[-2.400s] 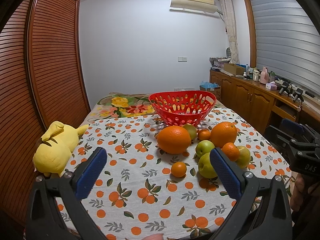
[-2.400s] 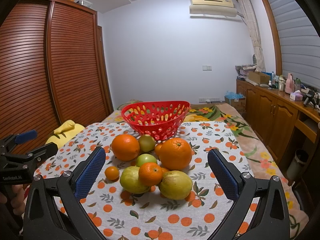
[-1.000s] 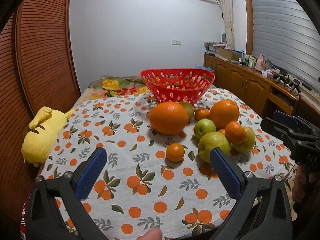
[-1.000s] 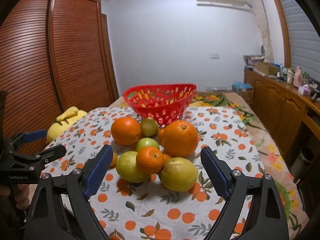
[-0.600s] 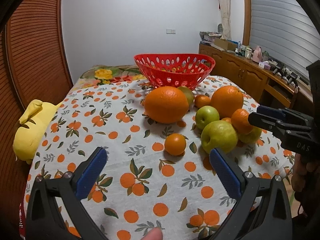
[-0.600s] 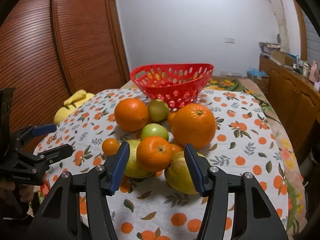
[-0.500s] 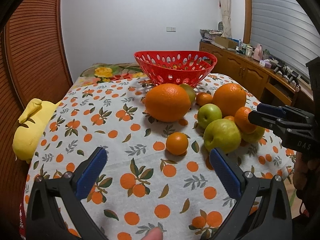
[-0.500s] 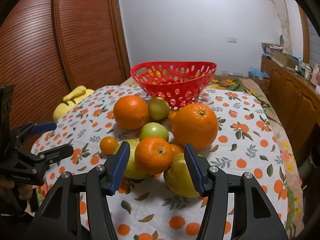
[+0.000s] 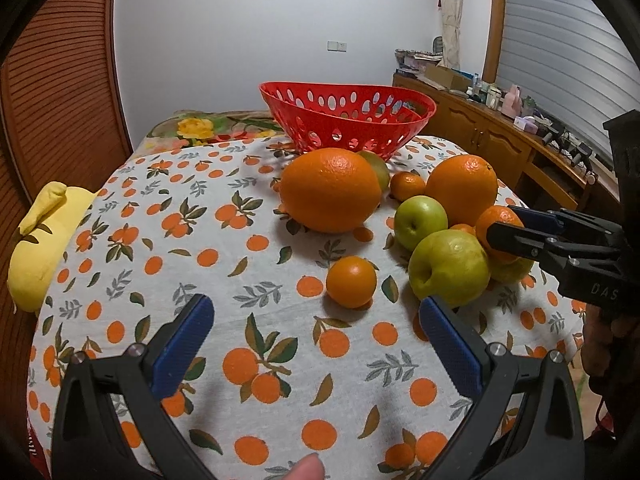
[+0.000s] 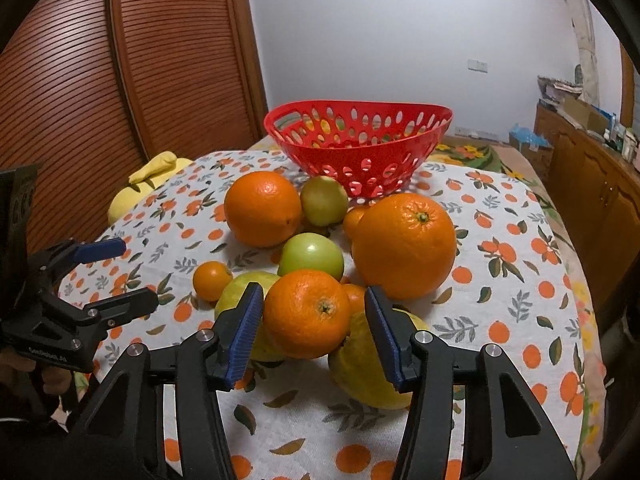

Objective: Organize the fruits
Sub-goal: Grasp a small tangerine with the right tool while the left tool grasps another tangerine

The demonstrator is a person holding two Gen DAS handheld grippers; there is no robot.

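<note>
A pile of oranges, green apples and pears lies on the orange-print tablecloth [image 9: 200, 280] before an empty red basket [image 10: 356, 136]. My right gripper [image 10: 314, 316] is part closed around a mid-size orange [image 10: 308, 314] on top of the pile; small gaps show between pads and fruit. That orange also shows in the left wrist view [image 9: 498, 222]. My left gripper [image 9: 316, 332] is wide open and empty, just short of a small tangerine [image 9: 351, 287]. A large orange [image 9: 331, 190] lies beyond it.
A second large orange [image 10: 404, 246] and a green apple [image 10: 311, 258] sit behind the right gripper. A yellow plush toy [image 9: 38, 248] lies at the table's left edge. A wooden wardrobe stands left and a sideboard [image 9: 500, 140] right.
Both grippers have moved forward and down toward the fruit. My right gripper has narrowed from wide open to closely flank the mid-size orange. The left gripper has stayed wide open.
</note>
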